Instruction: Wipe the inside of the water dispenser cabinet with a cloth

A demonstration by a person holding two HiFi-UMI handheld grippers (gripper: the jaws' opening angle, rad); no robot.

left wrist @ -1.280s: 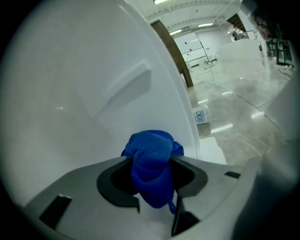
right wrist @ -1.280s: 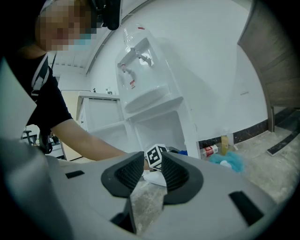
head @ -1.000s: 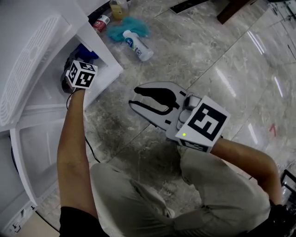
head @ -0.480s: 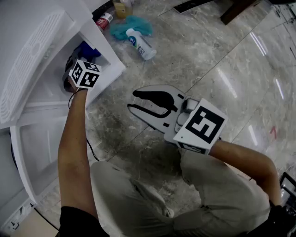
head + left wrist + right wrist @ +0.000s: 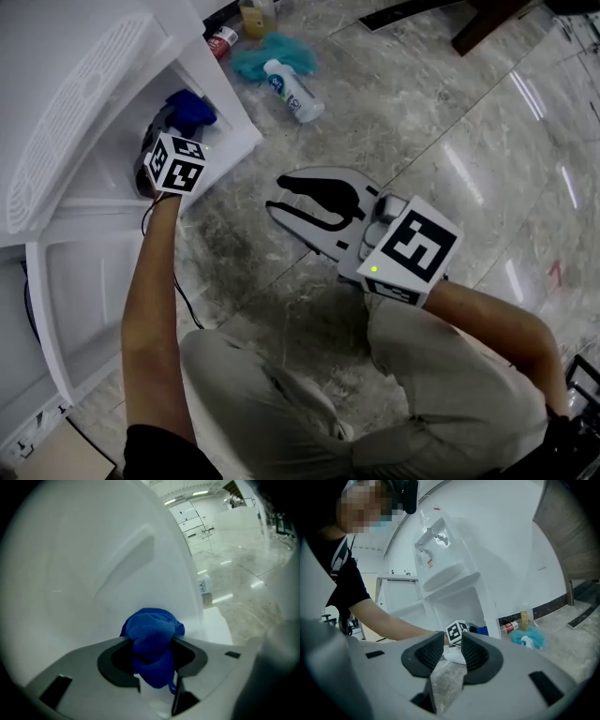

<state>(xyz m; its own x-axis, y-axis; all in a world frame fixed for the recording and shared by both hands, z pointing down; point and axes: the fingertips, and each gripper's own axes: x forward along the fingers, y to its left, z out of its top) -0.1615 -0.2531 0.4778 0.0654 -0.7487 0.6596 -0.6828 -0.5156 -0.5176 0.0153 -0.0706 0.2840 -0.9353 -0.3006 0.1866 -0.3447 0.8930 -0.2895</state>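
A blue cloth [image 5: 152, 632] is bunched between the jaws of my left gripper [image 5: 153, 654], which is shut on it. It presses the cloth against the smooth white inner wall of the water dispenser cabinet [image 5: 93, 564]. In the head view the left gripper [image 5: 176, 133] reaches into the low cabinet [image 5: 230, 141] at the upper left, with the cloth [image 5: 193, 110] showing past its marker cube. My right gripper [image 5: 292, 199] hovers over the floor mid-frame, apart from the cabinet. In its own view the right gripper [image 5: 452, 652] is open with nothing between its pads.
On the marble floor beside the cabinet lie a white spray bottle [image 5: 293, 91], a teal cloth [image 5: 272, 52], a red can [image 5: 223, 39] and a yellow bottle [image 5: 258, 17]. The cabinet door [image 5: 70, 300] stands open at the lower left. The person's knees fill the bottom.
My left gripper has slid the blue cloth a little toward the cabinet's open front, so more of the cloth shows. The right gripper has stayed put.
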